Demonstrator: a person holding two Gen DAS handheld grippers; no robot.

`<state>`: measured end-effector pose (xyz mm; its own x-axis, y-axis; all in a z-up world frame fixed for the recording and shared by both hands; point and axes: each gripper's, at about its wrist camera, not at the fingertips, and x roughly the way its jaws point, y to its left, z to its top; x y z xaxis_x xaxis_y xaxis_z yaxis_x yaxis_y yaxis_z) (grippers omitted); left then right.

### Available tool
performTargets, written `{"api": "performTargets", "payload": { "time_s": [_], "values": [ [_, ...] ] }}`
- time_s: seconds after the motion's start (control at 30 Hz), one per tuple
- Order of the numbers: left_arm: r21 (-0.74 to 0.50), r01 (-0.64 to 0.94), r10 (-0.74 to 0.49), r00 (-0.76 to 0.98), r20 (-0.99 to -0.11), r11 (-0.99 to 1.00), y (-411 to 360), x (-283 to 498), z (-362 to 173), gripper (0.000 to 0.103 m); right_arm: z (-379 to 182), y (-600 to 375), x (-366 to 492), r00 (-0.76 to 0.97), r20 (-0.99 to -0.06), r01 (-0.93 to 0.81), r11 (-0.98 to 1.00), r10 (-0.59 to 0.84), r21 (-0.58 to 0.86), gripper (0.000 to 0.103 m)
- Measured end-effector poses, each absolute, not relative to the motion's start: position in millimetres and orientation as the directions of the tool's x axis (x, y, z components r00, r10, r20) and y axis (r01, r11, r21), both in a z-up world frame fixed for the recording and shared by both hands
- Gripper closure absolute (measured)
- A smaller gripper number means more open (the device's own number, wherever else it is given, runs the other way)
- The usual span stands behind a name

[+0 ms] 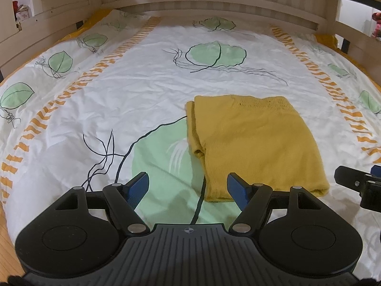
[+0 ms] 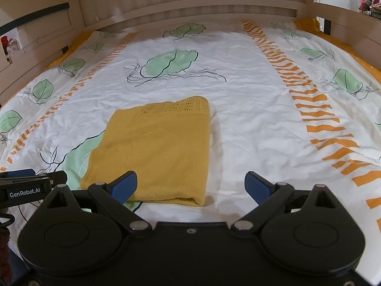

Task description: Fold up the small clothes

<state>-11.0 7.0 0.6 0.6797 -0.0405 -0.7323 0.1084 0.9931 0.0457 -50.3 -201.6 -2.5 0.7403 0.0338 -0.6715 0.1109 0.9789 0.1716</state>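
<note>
A mustard-yellow knitted garment (image 1: 252, 143) lies folded into a flat rectangle on the bed, with a lace-patterned edge at its far end. It also shows in the right wrist view (image 2: 154, 152). My left gripper (image 1: 188, 189) is open and empty, hovering just in front of the garment's near left corner. My right gripper (image 2: 191, 186) is open and empty, in front of the garment's near right corner. The right gripper's body (image 1: 357, 182) shows at the right edge of the left wrist view. The left gripper's body (image 2: 31, 186) shows at the left edge of the right wrist view.
The bed is covered by a white sheet (image 1: 142, 90) printed with green leaves and orange striped bands. A beige wooden headboard (image 1: 209, 2) and side rails frame the bed. Wooden floor (image 1: 7, 250) shows at the lower left.
</note>
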Motion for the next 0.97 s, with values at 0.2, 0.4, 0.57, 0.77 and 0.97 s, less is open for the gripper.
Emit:
{"api": "performTargets", "payload": {
  "time_s": [0.2,0.4,0.57,0.77,0.97],
  "values": [
    [0.043,0.108,-0.042,0.676,-0.735,0.993,7.0,-9.8,-0.1,0.032,-4.1,-201.4,-48.3,0.736,-0.675,0.109,0.979,0.038,0.174,0.006],
    [0.04,0.11,-0.045,0.671,-0.74,0.993,7.3,-8.8,-2.6,0.032,-6.9,-202.3,-47.5,0.731,-0.681,0.107,0.977,0.047,0.182,0.006],
    [0.037,0.109,-0.045,0.667,-0.744,0.993,7.0,-8.6,-3.7,0.032,-8.1,-201.9,-46.8,0.728,-0.684,0.105,0.977,0.052,0.185,0.006],
    [0.034,0.107,-0.046,0.663,-0.747,0.994,7.4,-7.8,-5.5,0.033,-9.7,-200.9,-45.4,0.723,-0.688,0.102,0.977,0.058,0.189,0.006],
    [0.03,0.106,-0.048,0.655,-0.754,0.994,8.0,-6.4,-8.1,0.032,-11.5,-199.6,-44.1,0.717,-0.694,0.1,0.977,0.063,0.191,0.006]
  ]
}}
